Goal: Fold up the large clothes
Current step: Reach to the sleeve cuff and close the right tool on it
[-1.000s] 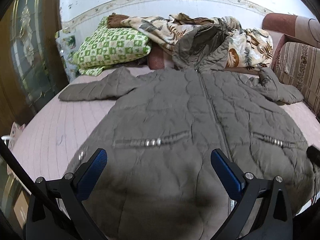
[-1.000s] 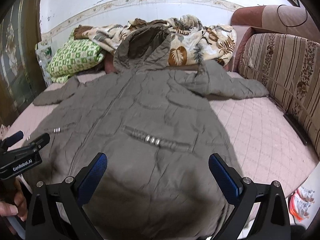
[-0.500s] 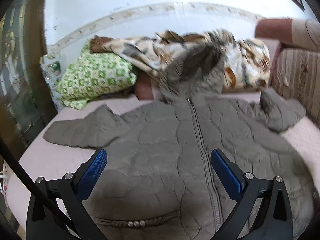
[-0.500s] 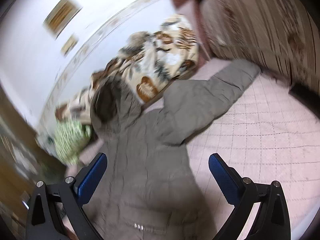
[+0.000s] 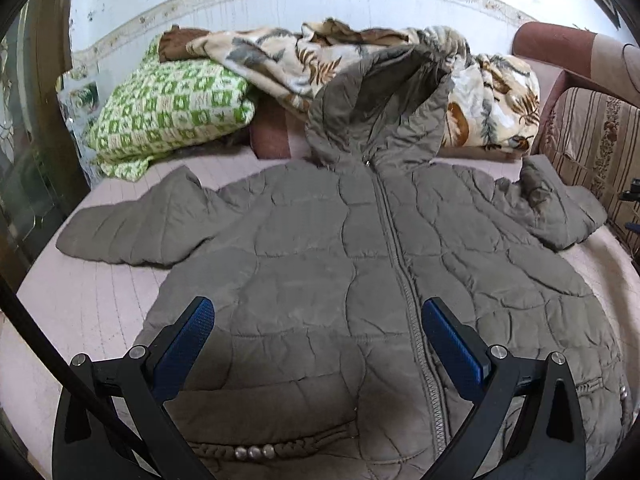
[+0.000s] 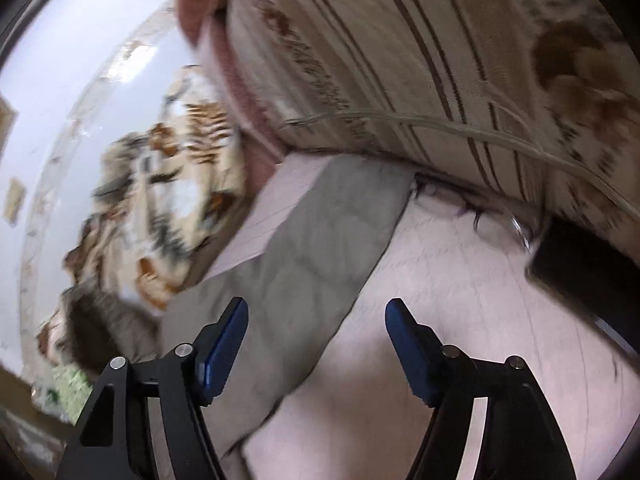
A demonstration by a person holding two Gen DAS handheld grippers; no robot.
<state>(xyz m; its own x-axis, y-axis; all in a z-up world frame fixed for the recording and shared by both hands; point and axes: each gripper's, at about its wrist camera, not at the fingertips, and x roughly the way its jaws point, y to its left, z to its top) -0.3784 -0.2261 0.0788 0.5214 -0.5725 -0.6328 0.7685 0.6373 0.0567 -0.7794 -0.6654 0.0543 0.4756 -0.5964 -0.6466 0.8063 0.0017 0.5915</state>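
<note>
A large grey-green quilted hooded jacket [image 5: 340,264] lies spread face up on the pink bed sheet [image 5: 80,304], zipped, sleeves out to both sides, hood against the bedding at the back. My left gripper [image 5: 318,334] is open and empty above the jacket's lower front, left of the zip. My right gripper [image 6: 316,320] is open and empty, tilted, just above the jacket's right sleeve [image 6: 320,240], whose cuff lies near the striped sofa back. That view is blurred.
A green-checked pillow [image 5: 168,112] and a leaf-print blanket [image 5: 312,60] are piled at the head of the bed. A striped sofa back [image 6: 440,60] borders the right side, also visible in the left wrist view [image 5: 596,140]. A dark wooden frame [image 5: 24,184] stands left.
My left gripper has moved up the jacket from the hem toward the chest. My right gripper has swung right and down to the right sleeve, tilting, and its jaws have narrowed slightly.
</note>
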